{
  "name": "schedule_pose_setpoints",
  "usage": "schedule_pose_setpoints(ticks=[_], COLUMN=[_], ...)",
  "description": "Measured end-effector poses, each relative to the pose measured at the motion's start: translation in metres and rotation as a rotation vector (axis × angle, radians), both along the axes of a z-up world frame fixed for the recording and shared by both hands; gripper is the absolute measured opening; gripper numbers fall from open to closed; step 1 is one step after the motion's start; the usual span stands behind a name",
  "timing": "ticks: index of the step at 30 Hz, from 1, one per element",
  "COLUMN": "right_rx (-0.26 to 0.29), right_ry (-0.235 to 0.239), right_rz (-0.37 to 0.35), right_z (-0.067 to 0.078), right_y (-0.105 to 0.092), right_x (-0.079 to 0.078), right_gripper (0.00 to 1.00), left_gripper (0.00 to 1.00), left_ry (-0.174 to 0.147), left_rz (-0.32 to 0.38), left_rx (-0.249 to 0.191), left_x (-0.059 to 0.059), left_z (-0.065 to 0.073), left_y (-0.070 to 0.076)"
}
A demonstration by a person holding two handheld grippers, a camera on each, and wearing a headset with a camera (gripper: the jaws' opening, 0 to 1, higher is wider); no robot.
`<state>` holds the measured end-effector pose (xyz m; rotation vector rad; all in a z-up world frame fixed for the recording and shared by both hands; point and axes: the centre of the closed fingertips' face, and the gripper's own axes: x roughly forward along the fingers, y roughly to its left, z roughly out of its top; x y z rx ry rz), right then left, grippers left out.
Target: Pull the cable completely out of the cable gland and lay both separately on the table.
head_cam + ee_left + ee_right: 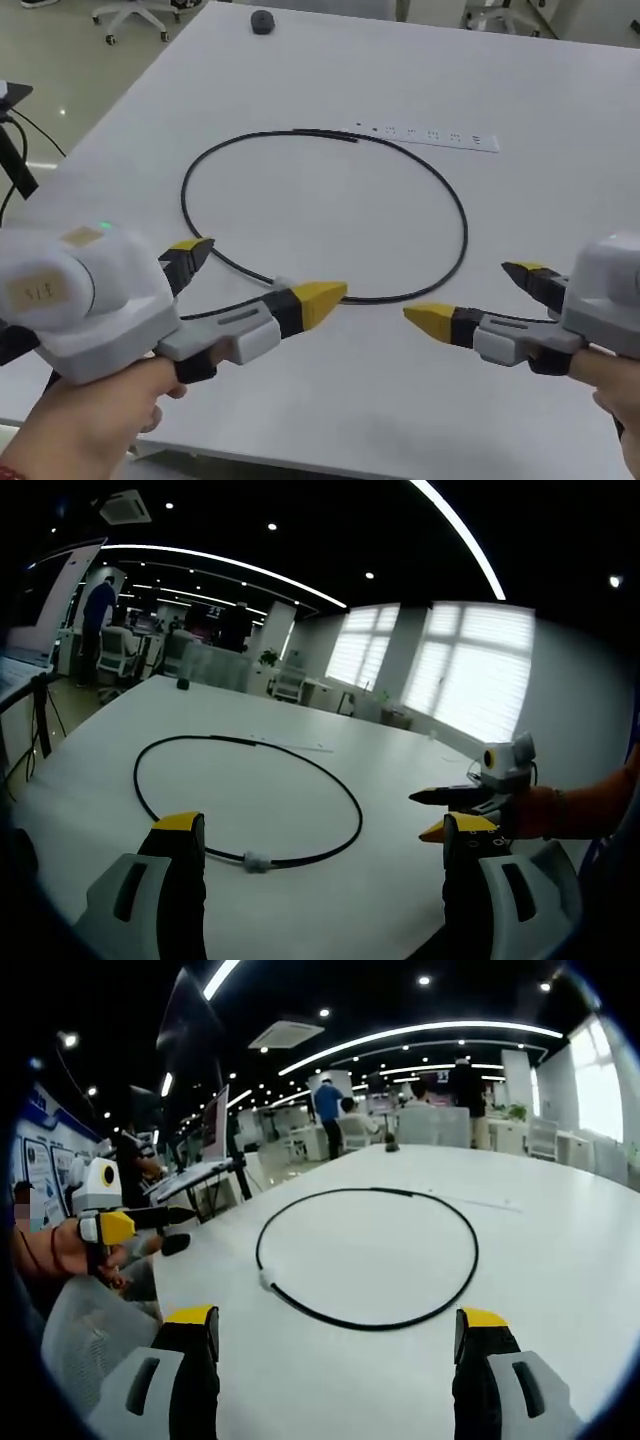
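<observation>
A black cable [455,215] lies in a wide loop on the white table [560,110]. Its small whitish cable gland [283,286] sits on the near side of the loop, still on the cable. My left gripper [262,272] is open and hovers just over the gland, touching nothing. My right gripper [472,294] is open too, right of the loop's near edge. In the left gripper view the gland [256,861] lies between and beyond my jaws. In the right gripper view the gland [267,1281] sits at the loop's left, ahead of my open jaws.
A white power strip [430,135] lies just beyond the loop's far side. A dark mouse [262,20] rests near the table's far edge. The near table edge runs just below my hands. Office chairs [130,15] and people stand in the room beyond.
</observation>
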<state>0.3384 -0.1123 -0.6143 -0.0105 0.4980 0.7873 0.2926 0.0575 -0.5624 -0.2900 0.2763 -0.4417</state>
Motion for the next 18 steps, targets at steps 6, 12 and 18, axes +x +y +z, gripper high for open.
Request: schedule_pose_setpoints(ticks=[6,12,18], right_rx=[-0.01,-0.096,-0.209], right_ry=[-0.01,-0.04,-0.051], right_rz=[0.021,0.123,0.248], right_z=[0.0,-0.002,-0.007], right_y=[0.004,0.018,0.038], right_x=[0.001,-0.001,-0.003], right_gripper=[0.98,0.95,0.81], left_gripper=[1.0,1.0,0.99], left_ry=[0.003,-0.002,-0.012], left_rz=[-0.01,-0.019,-0.029], left_rx=[-0.002,-0.001,0.0], left_x=[-0.002,-0.006,-0.01], left_z=[0.0,0.002,0.004], left_y=[-0.003,-0.005,-0.006])
